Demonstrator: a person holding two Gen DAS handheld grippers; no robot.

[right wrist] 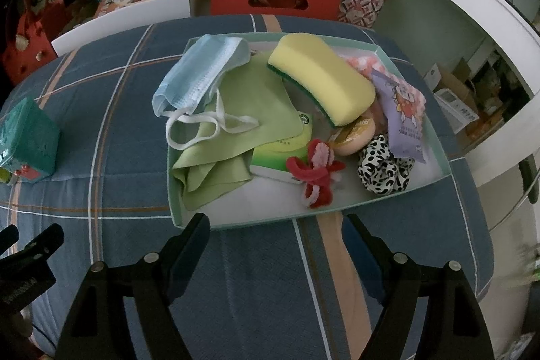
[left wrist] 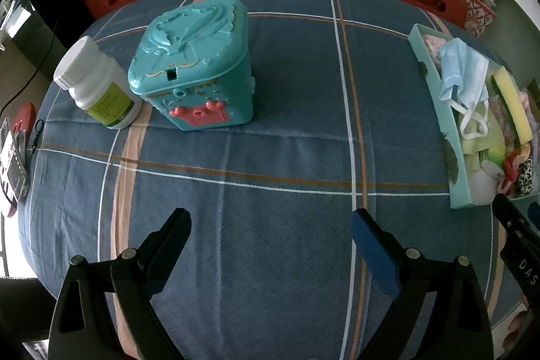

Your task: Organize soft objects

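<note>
Right gripper [right wrist: 275,225] jaws apart, empty, just short of the tray [right wrist: 442,157] near the table's right edge. Left gripper [left wrist: 270,221] likewise apart over bare cloth. Mask [right wrist: 199,73] overhangs the tray's left rim — light, limp; best pinched at its pleated body.

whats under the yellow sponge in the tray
The yellow sponge lies over a round peach pad and a pink checked cloth, beside the purple packet. Anything deeper in the tray is covered.

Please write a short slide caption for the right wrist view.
Open right tongs before a shallow tray holding face mask, sponge, green cloth and scrunchie.
</note>
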